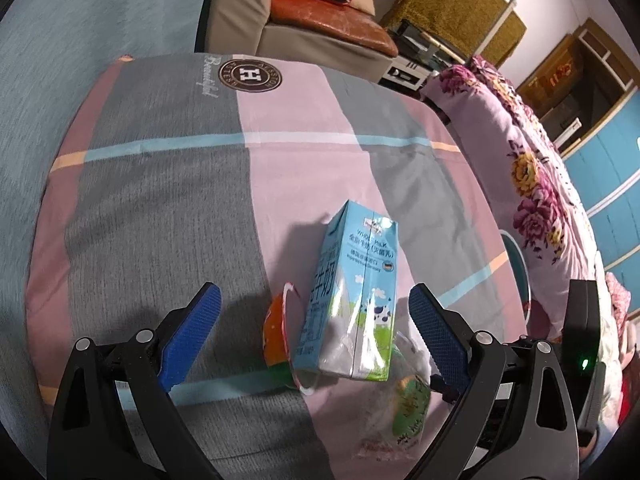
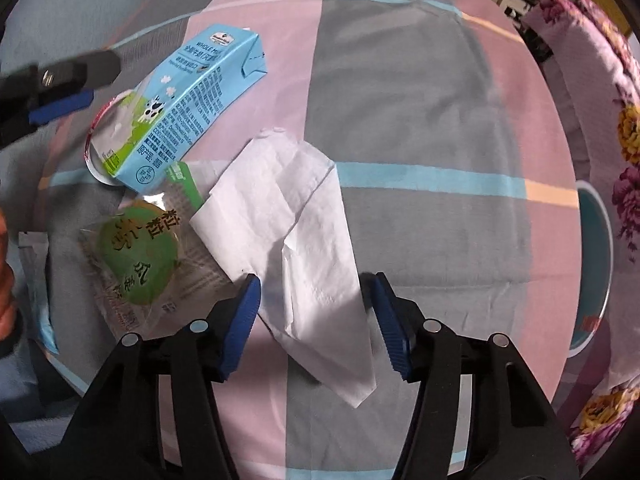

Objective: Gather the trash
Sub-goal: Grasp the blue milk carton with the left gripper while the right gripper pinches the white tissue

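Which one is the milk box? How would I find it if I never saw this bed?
Look at the bed's pink and grey checked sheet, where a little heap of trash lies. The milk carton lies on its side above the white tissue and the green snack wrapper. It is the only light blue box, with a cartoon cow on it.

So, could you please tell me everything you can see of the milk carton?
The milk carton is a light blue paper box with a cartoon cow, green grass and printed text. It lies on its side on the striped bedsheet, its lower end over a round foil lid and a green snack wrapper. Neither tool touches it.
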`<state>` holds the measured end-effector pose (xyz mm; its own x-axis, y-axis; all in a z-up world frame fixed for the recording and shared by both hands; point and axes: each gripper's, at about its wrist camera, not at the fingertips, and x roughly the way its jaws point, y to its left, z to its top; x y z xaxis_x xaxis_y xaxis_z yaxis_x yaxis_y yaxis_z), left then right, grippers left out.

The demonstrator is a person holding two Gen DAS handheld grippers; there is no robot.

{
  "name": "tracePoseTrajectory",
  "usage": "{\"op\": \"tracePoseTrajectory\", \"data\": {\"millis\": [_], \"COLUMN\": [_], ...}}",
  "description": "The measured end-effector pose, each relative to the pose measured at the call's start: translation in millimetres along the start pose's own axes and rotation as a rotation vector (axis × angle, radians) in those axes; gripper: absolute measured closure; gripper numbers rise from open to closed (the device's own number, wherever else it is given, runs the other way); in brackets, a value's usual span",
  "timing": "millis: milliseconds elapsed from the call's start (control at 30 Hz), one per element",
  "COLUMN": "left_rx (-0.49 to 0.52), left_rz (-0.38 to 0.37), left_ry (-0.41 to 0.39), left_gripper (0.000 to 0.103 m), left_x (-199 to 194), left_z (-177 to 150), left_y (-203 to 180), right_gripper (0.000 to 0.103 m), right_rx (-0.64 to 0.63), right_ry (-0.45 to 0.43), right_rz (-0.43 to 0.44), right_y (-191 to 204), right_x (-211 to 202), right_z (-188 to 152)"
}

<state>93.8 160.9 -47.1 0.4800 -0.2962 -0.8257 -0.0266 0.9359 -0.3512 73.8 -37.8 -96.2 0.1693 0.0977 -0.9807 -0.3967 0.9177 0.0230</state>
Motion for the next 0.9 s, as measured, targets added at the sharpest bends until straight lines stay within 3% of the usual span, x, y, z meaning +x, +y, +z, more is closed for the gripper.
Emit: {"op": "tracePoseTrajectory", "data": {"millis": [67, 133, 200, 600, 767, 867, 900], "left_rx": [0.016, 0.036, 0.058, 0.245, 0.247, 0.234, 0.227], "left_rz": [0.002, 0.005, 0.009, 0.045, 0.06, 0.079, 0.083], "left_ry": [0.003, 0.01, 0.018, 0.114, 0.161, 0.187, 0.181], "left_gripper": [0.008, 0.008, 0.008, 0.01, 0.028, 0.049, 0.049], "left_x": [2.8, 6.5, 10.5, 49.5, 65.2, 73.7, 73.5], "left_z": [3.5, 7.0, 9.7, 7.9, 5.0, 4.6, 4.9], "left_y": [-5.1, -10.8, -17.3, -54.9, -53.8, -50.1, -49.7], "right_gripper": [0.067, 0.089, 0.096, 0.097, 0.097, 0.097, 0.097], "right_rx": [-0.012, -0.024, -0.029, 0.119, 0.148, 0.171, 0.183], "right_ry": [-0.014, -0.018, -0.016, -0.125, -0.143, -0.151, -0.154], "right_rz": [-0.002, 0.0, 0.011, 0.038, 0.052, 0.062, 0.068], "right_y": [3.7, 7.3, 7.9, -43.8, -72.8, -85.7, -90.5], "right_x": [-1.7, -2.8, -4.5, -41.0, -42.3, -44.4, -44.1], "right_z": [0.5, 0.8, 0.4, 14.0, 20.9, 19.4, 20.7]}}
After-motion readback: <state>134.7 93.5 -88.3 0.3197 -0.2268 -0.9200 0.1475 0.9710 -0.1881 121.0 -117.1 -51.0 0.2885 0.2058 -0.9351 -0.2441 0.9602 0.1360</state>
